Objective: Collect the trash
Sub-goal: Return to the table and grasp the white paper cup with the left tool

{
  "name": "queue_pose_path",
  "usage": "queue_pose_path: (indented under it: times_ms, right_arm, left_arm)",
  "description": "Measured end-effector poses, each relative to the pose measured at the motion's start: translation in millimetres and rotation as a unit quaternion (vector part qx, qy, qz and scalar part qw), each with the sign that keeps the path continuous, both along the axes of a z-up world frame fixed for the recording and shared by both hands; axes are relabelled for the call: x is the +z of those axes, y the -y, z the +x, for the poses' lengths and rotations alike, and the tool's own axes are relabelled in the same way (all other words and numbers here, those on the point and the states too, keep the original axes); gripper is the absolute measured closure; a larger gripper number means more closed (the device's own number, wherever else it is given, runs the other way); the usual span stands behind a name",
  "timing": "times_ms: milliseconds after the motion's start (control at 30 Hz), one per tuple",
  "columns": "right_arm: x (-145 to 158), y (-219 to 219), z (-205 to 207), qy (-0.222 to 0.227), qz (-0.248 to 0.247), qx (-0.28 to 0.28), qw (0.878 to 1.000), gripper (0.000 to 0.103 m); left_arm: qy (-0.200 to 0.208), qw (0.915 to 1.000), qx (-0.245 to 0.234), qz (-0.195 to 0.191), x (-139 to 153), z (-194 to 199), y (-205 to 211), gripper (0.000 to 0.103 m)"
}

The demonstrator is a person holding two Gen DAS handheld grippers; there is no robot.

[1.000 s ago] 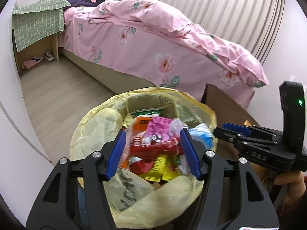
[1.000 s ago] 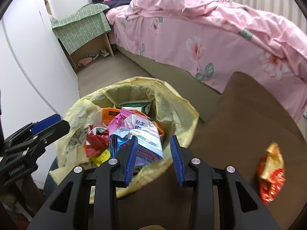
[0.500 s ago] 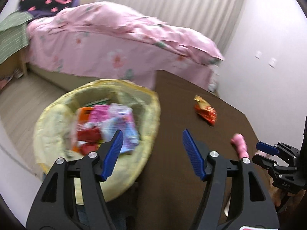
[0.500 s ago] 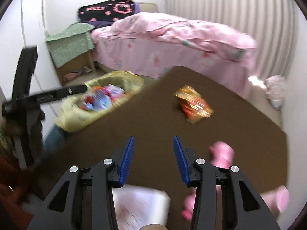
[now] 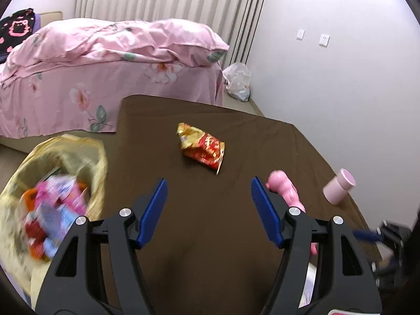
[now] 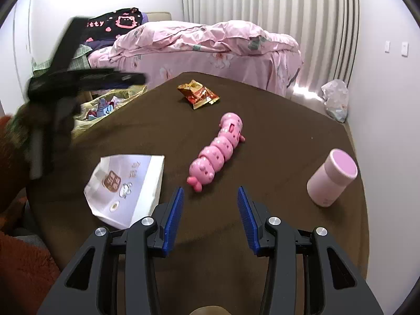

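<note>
Both tools stand with their jaws apart and nothing between them; each has just been opening wider. Your left tool (image 5: 207,204) hangs above the brown tabletop (image 5: 183,236), aimed toward the red-and-gold snack wrapper (image 5: 201,148) lying far of it, well apart from the blue pads. That wrapper looks light, crinkly and slick, so pinch it across a flat crumpled edge rather than the puffed middle, or it may slide out. Your right tool (image 6: 210,218) sits just near of the pink toy (image 6: 219,147). The white paper bag (image 6: 128,183) to its left is flat and floppy; take it by a raised corner. The yellow-lined trash bin (image 5: 50,204) waits at the left edge.
</note>
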State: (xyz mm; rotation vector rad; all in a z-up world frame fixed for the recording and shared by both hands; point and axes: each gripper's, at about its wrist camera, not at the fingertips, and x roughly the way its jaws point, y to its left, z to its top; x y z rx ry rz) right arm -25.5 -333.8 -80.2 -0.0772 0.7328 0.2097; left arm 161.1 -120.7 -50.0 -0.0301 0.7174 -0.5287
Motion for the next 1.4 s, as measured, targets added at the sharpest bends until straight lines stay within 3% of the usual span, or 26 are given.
queue_pose_path:
  times_ms: [133, 267, 300, 333, 400, 600, 700, 900, 1000, 1067, 1167, 1267, 1400]
  right_arm:
    - [-12.8, 5.1, -1.7, -0.010, -0.008, -0.005, 1.000, 0.063]
    - [-21.0, 12.9, -5.2, -0.022, 0.008, -0.003, 1.000, 0.063]
    - [-22.8, 14.4, -5.5, -0.025, 0.011, -0.002, 1.000, 0.063]
    - [-24.3, 16.2, -6.4, -0.027, 0.010, -0.003, 1.000, 0.063]
    - [-24.9, 18.1, -7.8, -0.027, 0.007, -0.007, 1.000, 0.063]
    - [-14.2, 18.6, -11.5, -0.009, 0.056, 0.006, 0.998, 0.063]
    - [-1.1, -1.5, -16.4, 0.013, 0.064, 0.045, 0.997, 0.063]
    - [2.6, -61.8, -21.5, 0.018, 0.056, 0.117, 0.991, 0.063]
    - [-6.0, -90.2, -20.9, 0.009, 0.013, 0.142, 0.990, 0.063]
    - [-9.5, -98.3, -21.9, 0.009, -0.019, 0.147, 0.989, 0.063]
    - [-10.4, -95.2, -23.8, 0.010, -0.044, 0.134, 0.990, 0.063]
    - [-3.4, -76.4, -28.3, 0.012, -0.028, 0.131, 0.991, 0.063]
    - [3.7, -46.8, -33.4, 0.021, -0.046, 0.093, 0.994, 0.063]
  left_arm:
    - [-0.044, 0.9983, 0.039, 0.006, -15.5, 58.1, 21.7, 0.040]
    - [-0.103, 0.9906, 0.090, -0.009, -36.7, 105.9, 28.3, 0.041]
    - [-0.113, 0.9889, 0.096, -0.011, -41.5, 113.5, 29.8, 0.046]
    - [-0.119, 0.9885, 0.093, -0.009, -45.4, 117.8, 31.9, 0.059]
    - [-0.120, 0.9892, 0.084, 0.007, -48.9, 118.3, 35.3, 0.073]
    - [-0.094, 0.9928, 0.075, 0.007, -34.6, 73.0, 19.7, 0.080]
    - [-0.085, 0.9933, 0.077, 0.015, -26.7, 44.6, 12.5, 0.081]
    - [-0.093, 0.9929, 0.074, 0.006, -24.0, 8.5, -2.4, 0.081]
    - [-0.089, 0.9931, 0.074, 0.014, -23.3, -2.1, -5.9, 0.081]
    - [-0.089, 0.9937, 0.066, 0.009, -21.5, -11.7, -9.2, 0.073]
    - [-0.085, 0.9953, 0.047, -0.001, -15.9, -27.2, -13.8, 0.061]
    - [-0.076, 0.9969, 0.019, -0.010, -6.2, -50.9, -17.8, 0.052]
    - [-0.079, 0.9929, -0.071, -0.052, 7.3, -95.0, -17.2, 0.040]
